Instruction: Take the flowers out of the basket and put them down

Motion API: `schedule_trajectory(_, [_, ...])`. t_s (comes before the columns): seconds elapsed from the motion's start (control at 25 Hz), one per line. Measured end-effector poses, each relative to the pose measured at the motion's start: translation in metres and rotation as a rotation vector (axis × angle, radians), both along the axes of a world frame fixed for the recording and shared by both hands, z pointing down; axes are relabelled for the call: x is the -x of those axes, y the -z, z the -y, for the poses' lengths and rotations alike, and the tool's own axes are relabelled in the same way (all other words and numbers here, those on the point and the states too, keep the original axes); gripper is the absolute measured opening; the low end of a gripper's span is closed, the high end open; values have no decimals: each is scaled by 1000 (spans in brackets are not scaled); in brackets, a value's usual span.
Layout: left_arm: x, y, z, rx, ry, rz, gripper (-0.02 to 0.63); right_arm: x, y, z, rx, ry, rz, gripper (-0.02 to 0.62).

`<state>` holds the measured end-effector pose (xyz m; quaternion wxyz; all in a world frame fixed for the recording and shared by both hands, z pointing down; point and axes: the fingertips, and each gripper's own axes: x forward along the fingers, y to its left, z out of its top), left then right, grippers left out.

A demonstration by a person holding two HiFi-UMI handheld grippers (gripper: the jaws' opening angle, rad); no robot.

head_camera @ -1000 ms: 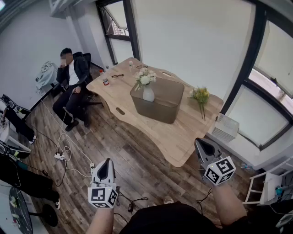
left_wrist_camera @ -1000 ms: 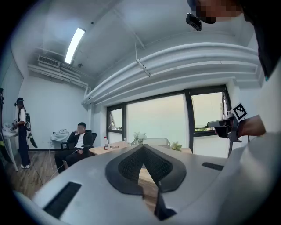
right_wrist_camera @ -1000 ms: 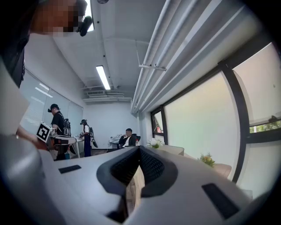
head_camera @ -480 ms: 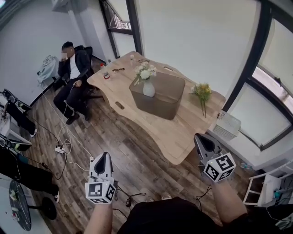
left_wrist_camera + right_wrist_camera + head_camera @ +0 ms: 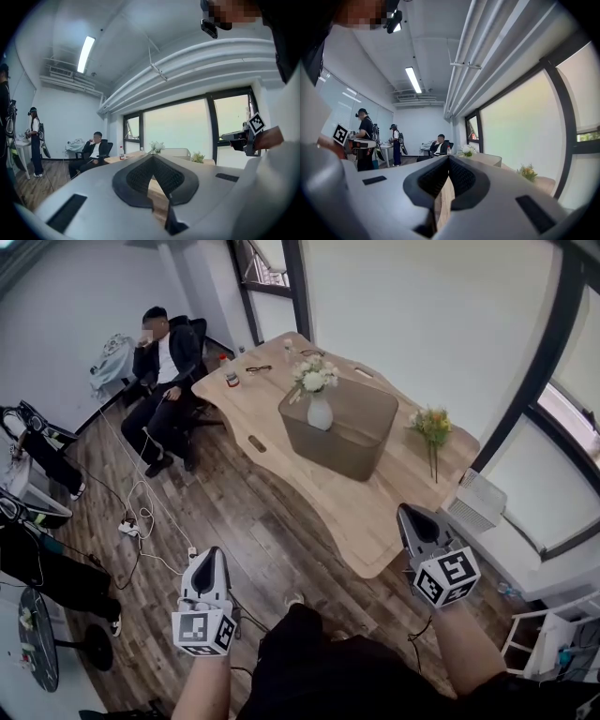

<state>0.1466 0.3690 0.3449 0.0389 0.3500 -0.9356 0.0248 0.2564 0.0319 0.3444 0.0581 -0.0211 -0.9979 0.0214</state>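
Now, with the left gripper (image 5: 212, 560) and the right gripper (image 5: 411, 515) both holding their jaws pressed together on nothing, the flowers (image 5: 314, 379) at 12 o'clock, standing in a vase (image 5: 320, 414) inside the basket (image 5: 354, 444), can tip over if the jaws arrive unopened.

Office or meeting room: large wooden table (image 5: 366, 512) at the centre of the head view, person (image 5: 164, 357) seated on office chair (image 5: 199, 334) at upper left, tall windows (image 5: 574, 418) at right, ceiling tube lamp (image 5: 85, 49), cables (image 5: 141, 512) on plank floor (image 5: 253, 531).
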Motion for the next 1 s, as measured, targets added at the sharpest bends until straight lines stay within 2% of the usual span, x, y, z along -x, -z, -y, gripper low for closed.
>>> schedule_trajectory(0.24, [45, -9, 0, -7, -10, -12, 0, 37, -2, -5, -14, 7, -11, 21])
schedule_trajectory(0.4, [84, -15, 17, 3, -64, -21, 0, 64, -4, 1, 13, -20, -4, 21])
schedule_trajectory(0.56, [133, -2, 34, -1, -111, 9, 0, 99, -3, 1, 16, -41, -11, 21])
schedule_trajectory(0.76, [188, 2, 59, -13, -189, 15, 0, 141, -1, 10, 17, -116, -10, 23])
schedule_trajectory(1.0, [260, -6, 65, -15, -250, -10, 0, 192, 1, 12, 7, -190, -28, 21])
